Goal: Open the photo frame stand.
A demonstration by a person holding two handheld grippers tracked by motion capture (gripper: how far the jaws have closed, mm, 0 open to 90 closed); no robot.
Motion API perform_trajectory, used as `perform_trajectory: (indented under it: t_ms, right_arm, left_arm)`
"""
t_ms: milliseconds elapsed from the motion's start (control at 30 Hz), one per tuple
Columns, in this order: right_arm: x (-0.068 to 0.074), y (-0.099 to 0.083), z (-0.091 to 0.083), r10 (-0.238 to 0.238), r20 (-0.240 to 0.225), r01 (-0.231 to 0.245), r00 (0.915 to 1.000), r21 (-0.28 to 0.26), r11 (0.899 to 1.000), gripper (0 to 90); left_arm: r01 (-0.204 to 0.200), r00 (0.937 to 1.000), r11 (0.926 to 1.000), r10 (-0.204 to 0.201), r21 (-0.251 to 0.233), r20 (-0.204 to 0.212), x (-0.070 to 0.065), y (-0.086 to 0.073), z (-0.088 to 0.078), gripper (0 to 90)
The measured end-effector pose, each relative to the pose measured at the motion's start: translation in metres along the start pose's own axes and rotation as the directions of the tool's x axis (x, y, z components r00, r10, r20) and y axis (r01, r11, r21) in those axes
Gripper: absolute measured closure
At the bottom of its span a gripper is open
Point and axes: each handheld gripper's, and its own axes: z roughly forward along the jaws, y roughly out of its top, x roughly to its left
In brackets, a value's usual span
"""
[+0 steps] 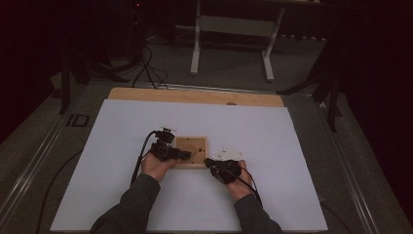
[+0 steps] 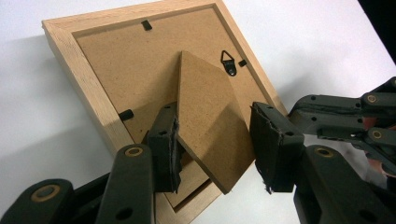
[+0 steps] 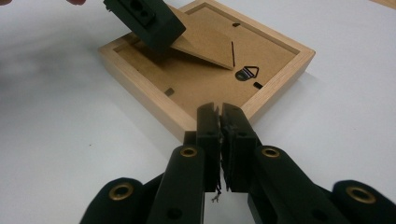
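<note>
On the white bench [image 1: 122,195], a wooden picture frame [image 2: 88,88] lies face down. The left hand-held gripper [image 2: 215,144] gapes around its raised easel stand [image 2: 210,121]. The right hand-held gripper [image 3: 219,140] rests closed and empty at the frame's corner.

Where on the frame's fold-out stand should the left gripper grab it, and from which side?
Grip the fold-out stand near its free lower edge, fingers on either flat face. That flap is thin hardboard lifted off the picture frame, so only the raised end leaves room. Come from the open corner nearest the left gripper, as its open jaws straddle it.
</note>
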Motion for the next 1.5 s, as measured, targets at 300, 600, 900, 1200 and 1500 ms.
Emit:
perform_trajectory:
  t_ms: [300,600,900,1200,1500]
  right_arm:
    - [0.001,0.0,0.0,-0.003,-0.018,0.003,0.9998,0.004,1.0,75.3]
    - [0.001,0.001,-0.002,-0.005,-0.031,0.005,0.9995,0.0,1.0,70.6]
    - [-0.005,0.003,-0.008,0.017,-0.022,-0.017,0.9996,-0.019,1.0,69.2]
    - [-0.01,0.005,-0.015,0.03,-0.016,-0.031,0.9994,-0.037,0.999,67.8]
    - [-0.017,0.009,-0.023,0.049,-0.006,-0.049,0.9988,-0.057,0.997,64.8]
  left_arm:
    - [-0.027,0.9994,0.9996,0.027,-0.007,-0.023,-0.002,-0.001,0.0,55.3]
    - [-0.053,0.9977,0.9984,0.052,-0.021,-0.044,-0.006,-0.002,0.0,55.2]
    - [-0.078,0.9951,0.9963,0.076,-0.034,-0.063,-0.01,-0.003,-0.001,55.2]
    - [-0.128,0.9893,0.9904,0.124,-0.052,-0.077,-0.014,-0.005,-0.003,55.2]
    - [-0.179,0.9795,0.9822,0.172,-0.059,-0.105,-0.019,-0.008,-0.004,55.1]
